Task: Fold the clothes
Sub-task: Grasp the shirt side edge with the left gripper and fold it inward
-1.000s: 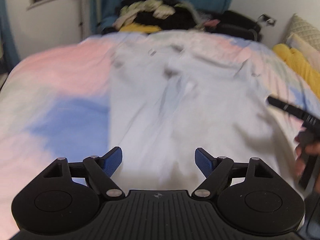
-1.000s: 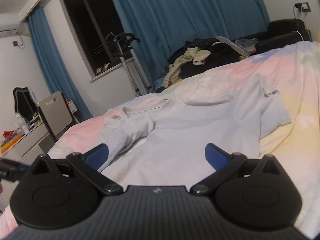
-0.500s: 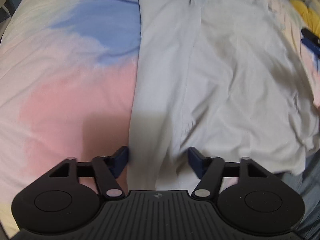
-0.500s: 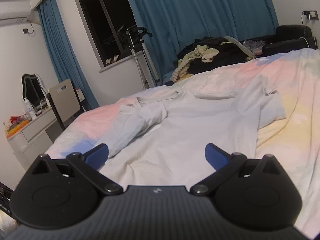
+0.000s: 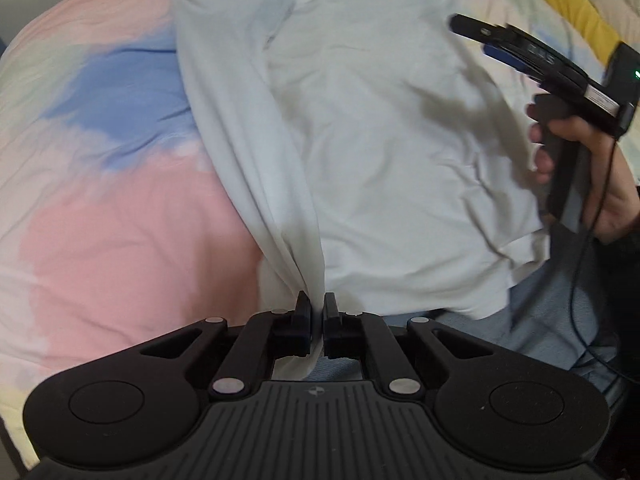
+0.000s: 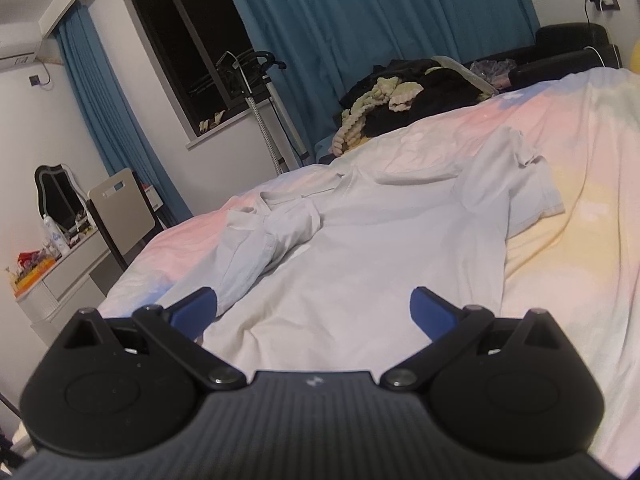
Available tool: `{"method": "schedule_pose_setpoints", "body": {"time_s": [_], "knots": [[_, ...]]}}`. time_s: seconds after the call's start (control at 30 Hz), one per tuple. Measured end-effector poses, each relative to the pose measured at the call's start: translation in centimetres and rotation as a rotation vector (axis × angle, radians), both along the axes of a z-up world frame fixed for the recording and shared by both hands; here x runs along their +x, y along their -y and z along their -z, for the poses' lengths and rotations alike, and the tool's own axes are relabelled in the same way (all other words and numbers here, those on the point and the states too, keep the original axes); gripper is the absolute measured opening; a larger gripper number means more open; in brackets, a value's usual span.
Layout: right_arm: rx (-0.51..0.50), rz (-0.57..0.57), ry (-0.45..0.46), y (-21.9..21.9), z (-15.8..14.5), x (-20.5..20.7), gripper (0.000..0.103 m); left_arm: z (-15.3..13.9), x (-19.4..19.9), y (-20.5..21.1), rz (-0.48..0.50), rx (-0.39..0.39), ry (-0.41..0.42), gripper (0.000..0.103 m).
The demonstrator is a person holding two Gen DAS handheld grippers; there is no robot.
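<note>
Bare bedspread point(image 5: 120, 220) lies open left of the shirt point(image 5: 380, 140).

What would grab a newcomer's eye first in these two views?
The pale shirt spread across the pastel bedspread, its near hem pinched in the left hand-held gripper, whose jaws have just closed on it. The right hand-held gripper hangs open above the shirt. Beyond the bed, teal curtains frame a dark window.
</note>
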State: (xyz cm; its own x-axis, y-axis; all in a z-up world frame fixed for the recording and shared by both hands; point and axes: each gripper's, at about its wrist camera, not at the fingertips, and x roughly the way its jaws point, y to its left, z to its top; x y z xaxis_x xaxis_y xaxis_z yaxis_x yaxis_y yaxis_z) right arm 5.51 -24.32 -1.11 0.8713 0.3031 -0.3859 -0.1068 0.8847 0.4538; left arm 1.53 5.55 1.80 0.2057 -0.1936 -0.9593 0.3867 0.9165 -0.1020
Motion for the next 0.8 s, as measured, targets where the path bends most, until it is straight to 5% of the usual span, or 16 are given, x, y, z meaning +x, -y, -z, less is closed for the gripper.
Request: {"method": "schedule_pose_setpoints", "body": {"time_s": [0.3, 0.4, 0.47, 0.53, 0.57, 0.8], "knots": [[-0.003, 0.000, 0.019, 0.2, -0.3, -0.4, 0.103, 8.6, 1.0, 3.6, -0.128, -0.026, -0.067, 0.010], [-0.012, -0.003, 0.021, 0.2, -0.4, -0.5, 0.103, 9.2, 0.9, 4.1, -0.123, -0.007, -0.053, 0.013], [-0.016, -0.003, 0.022, 0.2, -0.4, -0.5, 0.103, 8.6, 0.4, 4.2, -0.091, -0.016, -0.043, 0.027], [-0.011, -0.002, 0.023, 0.2, -0.5, -0.5, 0.103, 7.5, -0.2, 4.0, -0.060, -0.055, -0.030, 0.072], [-0.007, -0.002, 0.026, 0.2, -0.6, -0.6, 0.103, 6.7, -0.6, 3.9, -0.043, -0.080, -0.020, 0.078], [0.006, 0.029, 0.067, 0.7, -1.9, -0.7, 0.103, 0.5, 1.3, 2.4, 0.026, -0.248, 0.132, 0.088]]}}
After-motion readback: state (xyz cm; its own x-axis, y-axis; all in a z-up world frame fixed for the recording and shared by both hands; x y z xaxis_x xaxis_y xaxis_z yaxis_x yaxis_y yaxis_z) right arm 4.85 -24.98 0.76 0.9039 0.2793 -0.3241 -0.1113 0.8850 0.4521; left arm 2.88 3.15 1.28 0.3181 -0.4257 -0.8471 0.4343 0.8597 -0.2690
